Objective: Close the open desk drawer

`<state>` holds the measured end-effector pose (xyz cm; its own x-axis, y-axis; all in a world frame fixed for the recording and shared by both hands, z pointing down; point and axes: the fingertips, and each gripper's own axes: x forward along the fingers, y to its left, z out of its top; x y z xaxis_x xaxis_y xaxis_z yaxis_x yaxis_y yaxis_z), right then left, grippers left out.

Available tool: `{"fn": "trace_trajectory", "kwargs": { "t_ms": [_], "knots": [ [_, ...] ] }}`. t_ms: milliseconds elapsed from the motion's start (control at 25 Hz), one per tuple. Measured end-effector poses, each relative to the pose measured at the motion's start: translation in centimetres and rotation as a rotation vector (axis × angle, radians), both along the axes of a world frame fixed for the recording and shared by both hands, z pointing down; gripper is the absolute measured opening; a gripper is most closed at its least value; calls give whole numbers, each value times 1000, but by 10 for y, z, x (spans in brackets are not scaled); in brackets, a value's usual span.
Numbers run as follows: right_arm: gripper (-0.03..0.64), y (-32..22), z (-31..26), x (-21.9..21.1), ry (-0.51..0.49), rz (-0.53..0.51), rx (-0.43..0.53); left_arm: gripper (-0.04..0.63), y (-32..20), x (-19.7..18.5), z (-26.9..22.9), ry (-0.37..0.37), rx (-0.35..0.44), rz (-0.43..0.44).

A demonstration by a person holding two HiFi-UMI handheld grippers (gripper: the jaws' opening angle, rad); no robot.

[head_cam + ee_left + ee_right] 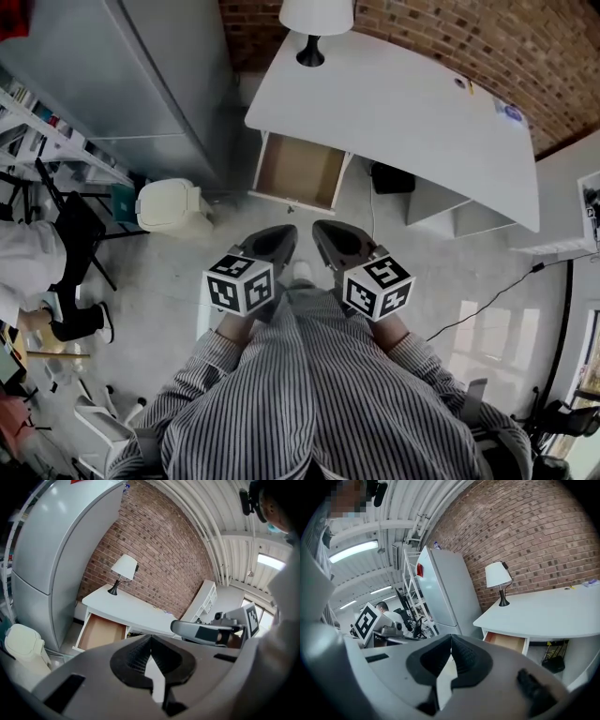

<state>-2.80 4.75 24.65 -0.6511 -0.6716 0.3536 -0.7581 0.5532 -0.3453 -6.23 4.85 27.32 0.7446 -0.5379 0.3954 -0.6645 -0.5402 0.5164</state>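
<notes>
The white desk (403, 103) stands against the brick wall, and its wooden drawer (300, 172) is pulled out at the left end, showing nothing inside. My two grippers hang side by side over the floor, a short way in front of the drawer and apart from it. The left gripper (279, 238) is shut with nothing in it, and so is the right gripper (328, 236). In the left gripper view the drawer (101, 631) lies beyond the closed jaws of the left gripper (151, 640). The right gripper view has the drawer (506, 641) under the desk (553, 613), past the right gripper (451, 639).
A table lamp (314, 23) stands on the desk's left corner. A tall grey cabinet (141, 84) and a white bin (173, 206) are left of the drawer. A black bag (392, 178) sits under the desk. A cable (487, 300) crosses the floor at right. A person (37, 272) is at far left.
</notes>
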Motion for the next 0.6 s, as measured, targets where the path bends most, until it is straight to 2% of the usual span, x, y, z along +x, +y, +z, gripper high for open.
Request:
{"fn": "trace_trajectory", "kwargs": {
  "t_ms": [320, 600],
  "knots": [
    [17, -66, 1, 14, -17, -36, -7, 12, -64, 11, 2, -12, -4, -42],
    [17, -95, 9, 28, -15, -60, -28, 12, -92, 31, 6, -4, -14, -54]
  ]
}}
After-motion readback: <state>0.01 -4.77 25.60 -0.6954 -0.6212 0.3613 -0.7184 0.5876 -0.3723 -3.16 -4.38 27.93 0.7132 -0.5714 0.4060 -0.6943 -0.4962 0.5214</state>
